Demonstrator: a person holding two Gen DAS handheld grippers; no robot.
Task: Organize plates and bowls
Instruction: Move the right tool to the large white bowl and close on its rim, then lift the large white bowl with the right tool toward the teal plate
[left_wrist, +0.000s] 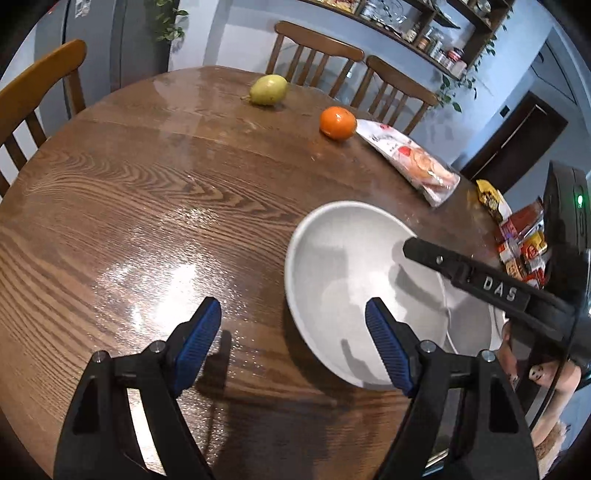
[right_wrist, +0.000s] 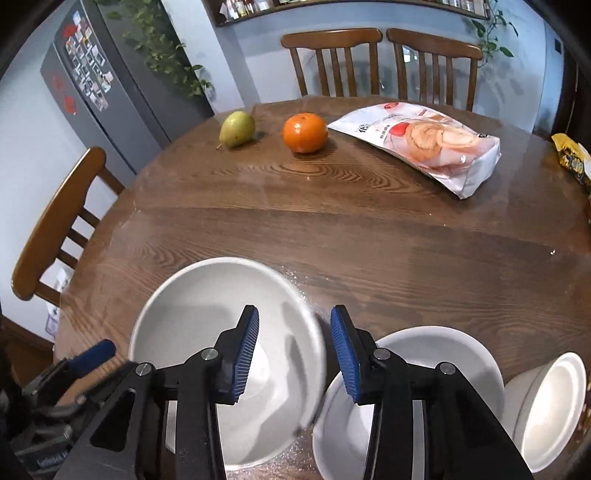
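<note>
A large white bowl (left_wrist: 343, 266) sits near the front edge of the round wooden table (left_wrist: 147, 184). My right gripper (right_wrist: 294, 349) straddles the right rim of this bowl (right_wrist: 207, 317), one blue pad inside the wall and one outside, shut on it. In the left wrist view one of its black fingers (left_wrist: 428, 254) reaches over the rim. My left gripper (left_wrist: 293, 325) stands open just left of the bowl with nothing between its pads. A second white bowl (right_wrist: 443, 354) sits to the right, and a smaller white bowl (right_wrist: 554, 402) lies on its side beyond that.
A pear (right_wrist: 237, 129), an orange (right_wrist: 305, 133) and a white snack bag (right_wrist: 424, 144) lie at the far side. Colourful snack packets (left_wrist: 521, 243) crowd the right edge. Wooden chairs (right_wrist: 332, 62) ring the table, and a grey fridge (right_wrist: 110, 85) stands to the left.
</note>
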